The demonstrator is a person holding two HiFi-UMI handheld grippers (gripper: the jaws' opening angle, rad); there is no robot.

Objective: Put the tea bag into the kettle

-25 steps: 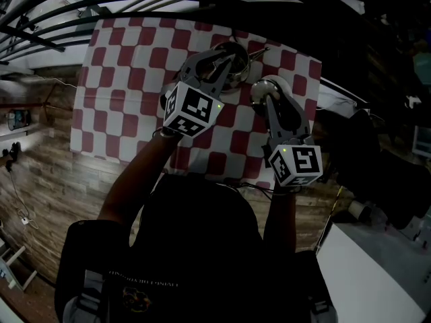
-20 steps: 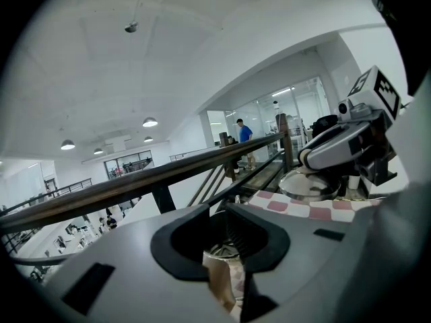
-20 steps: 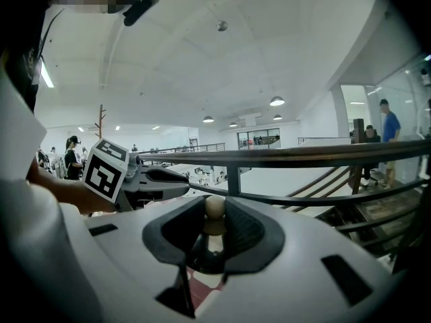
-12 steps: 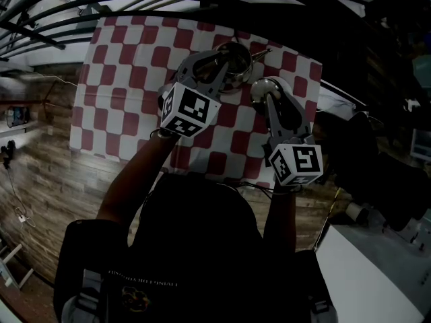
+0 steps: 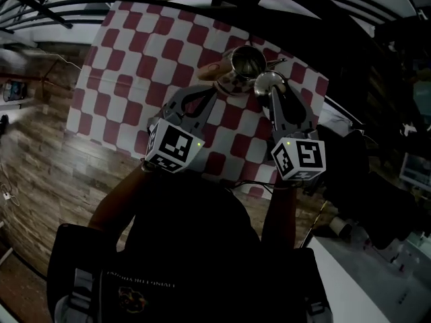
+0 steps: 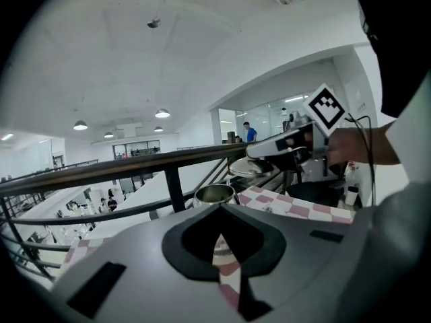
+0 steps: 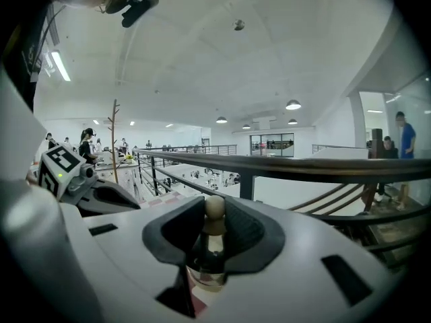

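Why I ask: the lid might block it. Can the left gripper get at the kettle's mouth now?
Probably yes. The kettle stands open straight ahead of the left gripper; the right gripper holds the lid aside, clear of the mouth. Its jaws have just closed on nothing.

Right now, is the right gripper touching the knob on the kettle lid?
Touching. The right gripper view shows the right gripper with its jaws pressed against both sides of the knob on the lid, holding it.
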